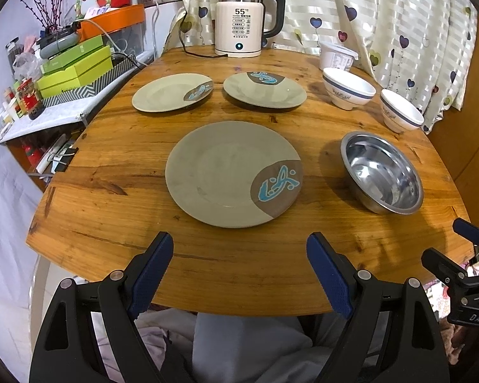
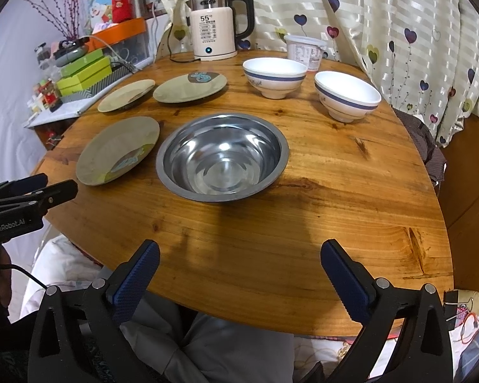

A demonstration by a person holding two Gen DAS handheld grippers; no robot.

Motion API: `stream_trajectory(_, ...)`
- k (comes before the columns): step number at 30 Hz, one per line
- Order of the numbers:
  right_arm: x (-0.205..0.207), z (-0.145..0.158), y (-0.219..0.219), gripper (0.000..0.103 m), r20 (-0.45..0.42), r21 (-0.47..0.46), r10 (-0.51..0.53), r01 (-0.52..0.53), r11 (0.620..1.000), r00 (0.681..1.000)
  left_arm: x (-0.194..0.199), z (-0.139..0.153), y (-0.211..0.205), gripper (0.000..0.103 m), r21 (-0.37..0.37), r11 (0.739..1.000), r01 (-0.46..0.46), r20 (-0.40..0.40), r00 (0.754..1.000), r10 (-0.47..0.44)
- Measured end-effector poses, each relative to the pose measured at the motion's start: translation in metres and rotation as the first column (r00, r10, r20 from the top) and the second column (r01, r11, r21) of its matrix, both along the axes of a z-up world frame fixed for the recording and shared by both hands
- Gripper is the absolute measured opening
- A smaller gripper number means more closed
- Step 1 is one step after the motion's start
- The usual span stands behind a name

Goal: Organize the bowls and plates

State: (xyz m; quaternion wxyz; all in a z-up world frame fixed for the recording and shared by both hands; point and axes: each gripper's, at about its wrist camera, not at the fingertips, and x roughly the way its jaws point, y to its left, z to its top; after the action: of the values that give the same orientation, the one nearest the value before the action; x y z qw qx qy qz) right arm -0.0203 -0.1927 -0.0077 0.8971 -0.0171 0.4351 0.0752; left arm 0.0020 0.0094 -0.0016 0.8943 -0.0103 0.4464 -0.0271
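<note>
Three grey-green plates with a brown patch and blue fish lie on the round wooden table: a near plate (image 1: 226,174) (image 2: 118,151), a far left plate (image 1: 172,92) (image 2: 126,95) and a far middle plate (image 1: 265,91) (image 2: 190,87). A steel bowl (image 1: 383,174) (image 2: 222,156) sits right of the near plate. Two white bowls with a blue band stand behind it, one (image 1: 348,87) (image 2: 274,76) nearer the middle, the other (image 1: 400,111) (image 2: 346,95) at the right. My left gripper (image 1: 239,252) hangs open over the table's near edge, in front of the near plate. My right gripper (image 2: 239,258) is open, empty, in front of the steel bowl.
A cream electric kettle (image 1: 239,20) (image 2: 212,27) and a white plastic tub (image 1: 337,56) (image 2: 305,49) stand at the table's far edge by a heart-print curtain. Green boxes (image 1: 76,67) and clutter fill a shelf to the left. A person's lap shows under the near table edge (image 1: 239,309).
</note>
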Motion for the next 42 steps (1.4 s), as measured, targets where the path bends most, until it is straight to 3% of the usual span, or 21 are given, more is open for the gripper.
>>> stream_trajectory(42,0.0027,-0.0050,0.0034,0.102,-0.026,0.025,0.034,-0.033,0.999,0.999,0.0009,-0.0037,0.0009,0.086,-0.008,1.000,-0.001,-0.019,1.000,0.001)
